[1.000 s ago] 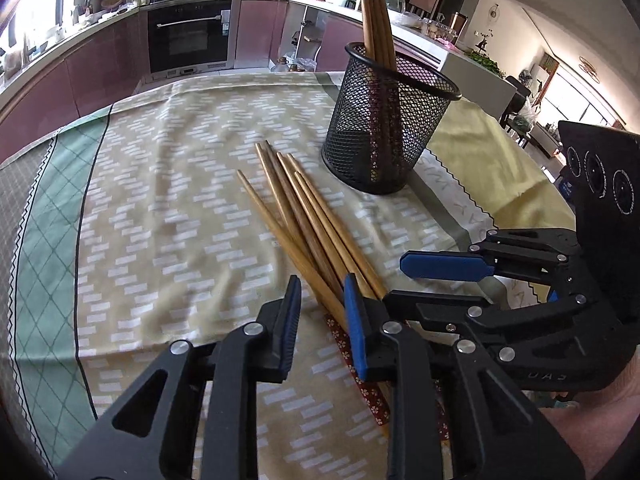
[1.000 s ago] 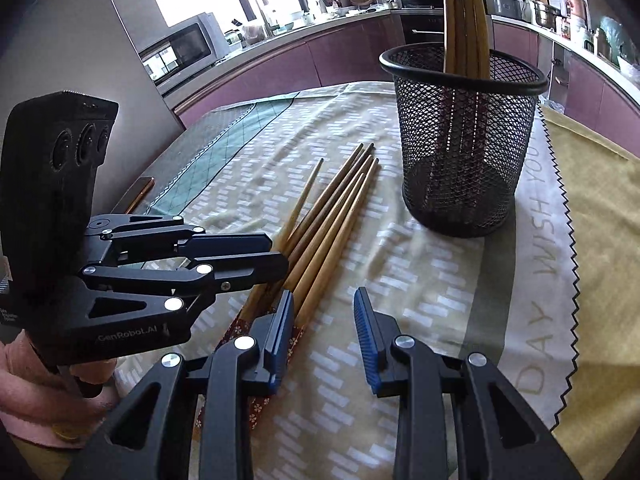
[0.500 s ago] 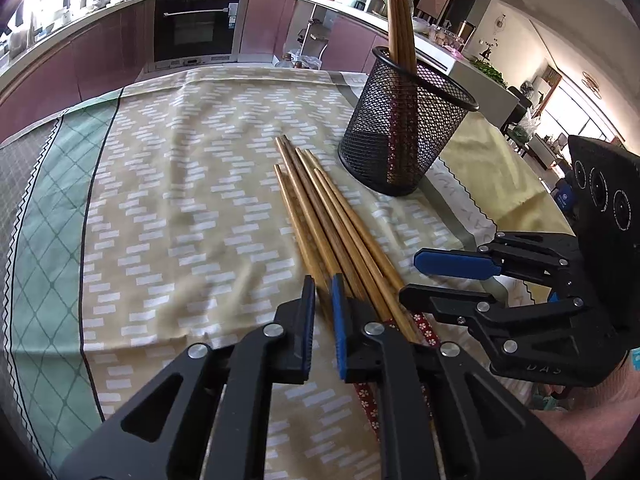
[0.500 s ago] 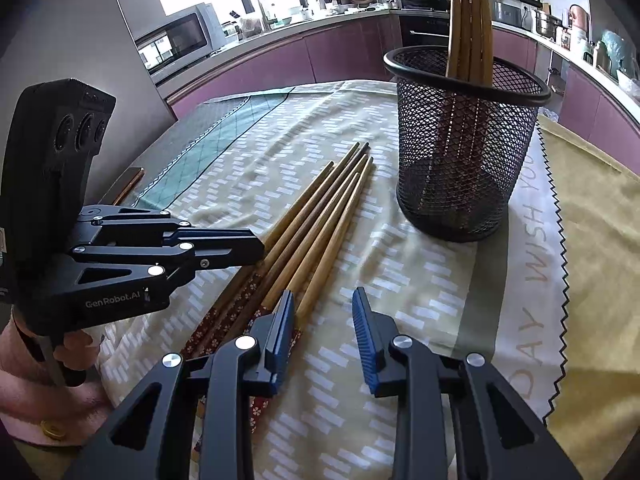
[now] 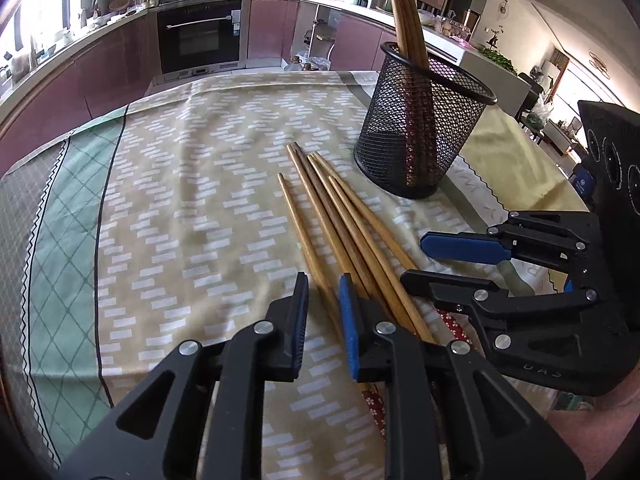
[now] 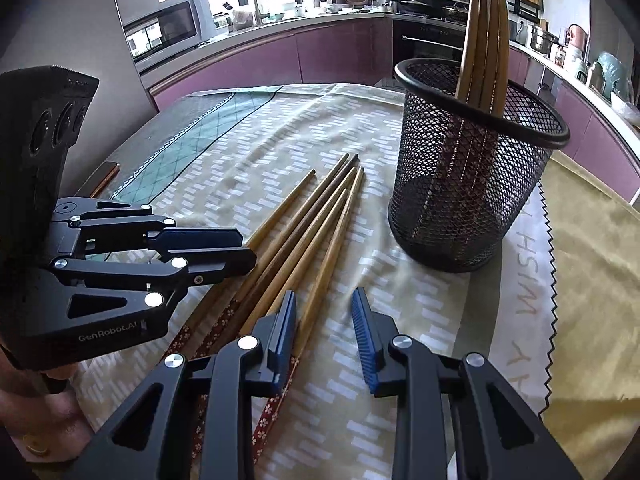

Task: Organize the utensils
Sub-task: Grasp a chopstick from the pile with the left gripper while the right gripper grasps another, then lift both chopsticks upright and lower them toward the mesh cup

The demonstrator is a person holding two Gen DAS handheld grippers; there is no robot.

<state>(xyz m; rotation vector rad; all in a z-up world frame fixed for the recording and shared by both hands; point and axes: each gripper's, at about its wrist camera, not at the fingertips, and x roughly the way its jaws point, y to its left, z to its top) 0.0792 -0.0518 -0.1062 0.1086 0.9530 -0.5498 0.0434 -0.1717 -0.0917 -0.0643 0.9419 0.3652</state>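
Note:
Several wooden chopsticks (image 5: 340,220) (image 6: 312,224) lie side by side on the tablecloth, tips towards a black mesh cup (image 5: 420,128) (image 6: 472,184). The cup holds several upright chopsticks (image 5: 404,12) (image 6: 484,28). My left gripper (image 5: 323,292) (image 6: 248,248) hovers over the bundle's near left side. Its jaws are opening, and the leftmost chopstick runs loosely between them. My right gripper (image 6: 324,300) (image 5: 412,256) stands open over the bundle's right edge. The rightmost chopstick lies just inside its left finger, not pressed.
A patterned tablecloth (image 5: 180,220) covers the table, with a green band on its far left. A flat dark item (image 6: 104,176) lies at the table's left edge. Kitchen counters and an oven (image 5: 200,36) stand behind. A hand (image 6: 40,420) holds the left gripper.
The left gripper's jaws closed almost fully around the leftmost chopstick, drawing it towards the bundle, then parted again. The right gripper edged sideways towards the bundle, jaws unchanged.

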